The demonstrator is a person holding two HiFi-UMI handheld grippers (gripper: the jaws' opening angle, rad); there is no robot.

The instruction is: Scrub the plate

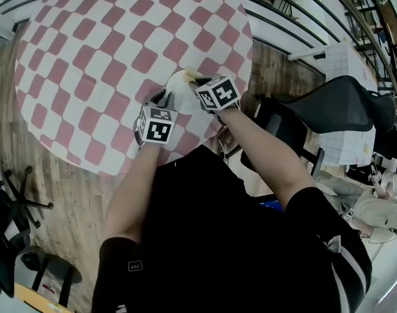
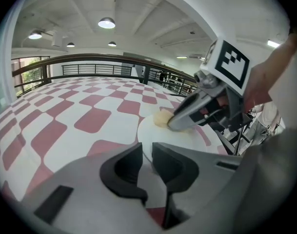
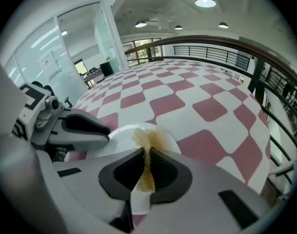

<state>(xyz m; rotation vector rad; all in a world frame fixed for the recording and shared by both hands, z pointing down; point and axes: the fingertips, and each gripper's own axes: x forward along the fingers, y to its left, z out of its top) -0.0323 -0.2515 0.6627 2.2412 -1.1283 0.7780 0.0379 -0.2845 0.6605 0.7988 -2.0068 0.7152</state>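
1. Fingers (image 2: 123, 168) of left gripper (image 2: 147, 152): narrow gap, clamped on near rim of one white plate (image 2: 173, 139).
2. Fingers (image 3: 170, 172) of right gripper (image 3: 147, 152): pressed together on one yellow sponge (image 3: 149, 136), long axis running out along them, frayed end spread past the tips onto the plate.
3. Plate round, flat, face up on one checked table (image 1: 87, 57), beyond left tips, under right tips.
4. Two forearms (image 1: 136, 188) reaching forward, both grippers tilted down, close side by side.

Open-plan office floor: glass partition walls (image 3: 82, 40), round ceiling lights (image 2: 106, 22), railing (image 2: 89, 58), swivel chair (image 1: 335, 103), wood floor (image 1: 81, 201).
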